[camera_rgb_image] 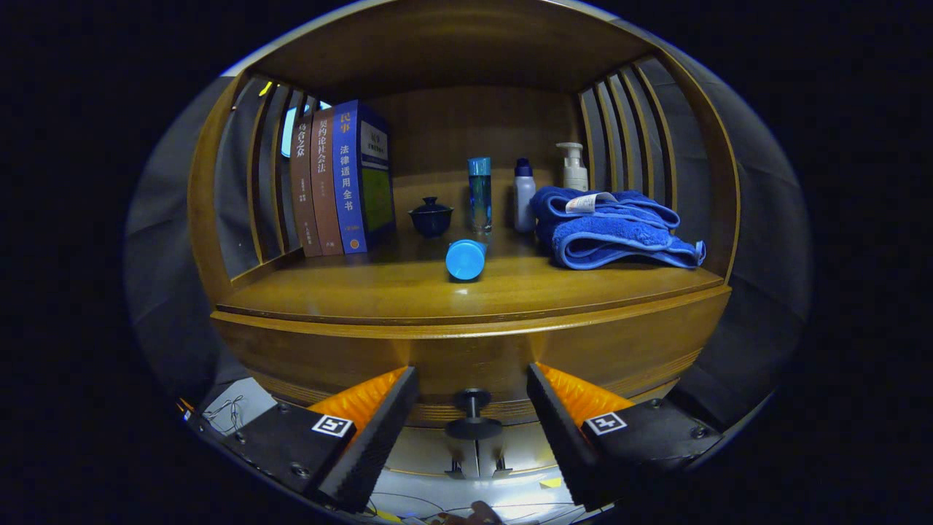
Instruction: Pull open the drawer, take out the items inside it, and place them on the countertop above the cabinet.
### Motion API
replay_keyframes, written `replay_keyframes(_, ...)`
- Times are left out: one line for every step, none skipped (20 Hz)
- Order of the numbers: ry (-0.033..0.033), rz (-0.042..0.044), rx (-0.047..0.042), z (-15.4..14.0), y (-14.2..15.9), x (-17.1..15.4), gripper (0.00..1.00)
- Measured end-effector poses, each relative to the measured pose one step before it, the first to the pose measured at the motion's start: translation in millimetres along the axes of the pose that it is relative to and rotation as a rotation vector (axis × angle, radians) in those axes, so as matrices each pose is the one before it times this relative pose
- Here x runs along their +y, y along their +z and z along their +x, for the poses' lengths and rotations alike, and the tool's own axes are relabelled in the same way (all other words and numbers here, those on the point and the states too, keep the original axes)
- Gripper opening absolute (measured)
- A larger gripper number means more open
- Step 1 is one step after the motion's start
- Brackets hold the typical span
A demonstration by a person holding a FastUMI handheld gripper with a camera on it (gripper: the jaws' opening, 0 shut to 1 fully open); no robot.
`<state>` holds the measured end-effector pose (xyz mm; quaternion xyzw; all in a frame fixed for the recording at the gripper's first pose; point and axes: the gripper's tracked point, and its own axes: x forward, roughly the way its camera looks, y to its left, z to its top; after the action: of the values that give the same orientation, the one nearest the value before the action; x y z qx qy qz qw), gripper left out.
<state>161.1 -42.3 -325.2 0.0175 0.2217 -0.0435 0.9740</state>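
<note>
— Gripper view first: where do the tongs [472,397] stand?

— They are spread wide, holding nothing. The drawer knob [472,414] sits between the two fingers [379,430], touching neither of them.

— And the drawer itself?

— The drawer front [474,357] looks shut, flush under the edge of the worktop [379,288]. Nothing of its inside can be seen.

— What lies on the worktop?

— Three upright books [339,182] lean at the left side against the slatted wall. To their right a small dark lidded cup [431,216] stands, then a tall clear blue bottle [479,194], a white bottle with a dark cap [523,195] and a pump bottle [574,168] behind. A folded blue towel [612,227] lies at the right side, just in front of the pump bottle. A blue cylinder [466,259] lies on its side nearer the front edge, just ahead of the tall bottle.

— Anything below the cabinet?

— A pale floor with thin cables, seen beneath the fingers.
</note>
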Motion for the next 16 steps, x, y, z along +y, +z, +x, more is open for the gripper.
replay_keyframes(0.00164, 0.00547, 0.00295, 0.26, 0.21, -0.17, 1.0)
replay_keyframes(0.00136, 0.00083, 0.00201, -0.12, -0.12, -0.15, 1.0)
replay_keyframes(0.00014, -0.00357, 0.00273, 0.47, 0.4, 0.09, 1.0)
replay_keyframes(-0.00061, -0.00505, 0.0043, -0.15, -0.47, -0.1, 1.0)
replay_keyframes(-0.00186, -0.00304, 0.00191, -0.33, 0.73, 0.02, 1.0)
replay_keyframes(-0.00186, -0.00102, 0.00458, -0.29, 0.46, 0.02, 0.99)
replay_keyframes(-0.00117, 0.0005, 0.00188, -1.03, 1.5, 0.47, 1.0)
replay_keyframes(-0.00032, 0.00217, -0.00642, -2.2, 3.62, 0.73, 1.0)
replay_keyframes(0.00262, 0.00069, -0.00824, -3.22, 3.52, 1.95, 1.0)
replay_keyframes(0.00438, -0.00278, -0.01017, -4.92, 4.58, 2.47, 1.0)
replay_keyframes(0.00405, -0.00623, -0.01062, -6.42, 4.41, 1.76, 1.0)
replay_keyframes(0.00354, -0.00834, -0.00745, -6.5, 4.22, 1.9, 1.0)
replay_keyframes(0.00521, -0.00631, -0.00742, -7.32, 4.82, 2.58, 1.0)
replay_keyframes(0.0059, -0.00191, -0.00841, -7.8, 6.71, 1.98, 1.0)
replay_keyframes(0.00579, 0.00305, -0.01159, -8.52, 8.27, 1.83, 1.0)
replay_keyframes(0.00821, 0.00487, -0.01919, -10.01, 11.43, 2.26, 1.0)
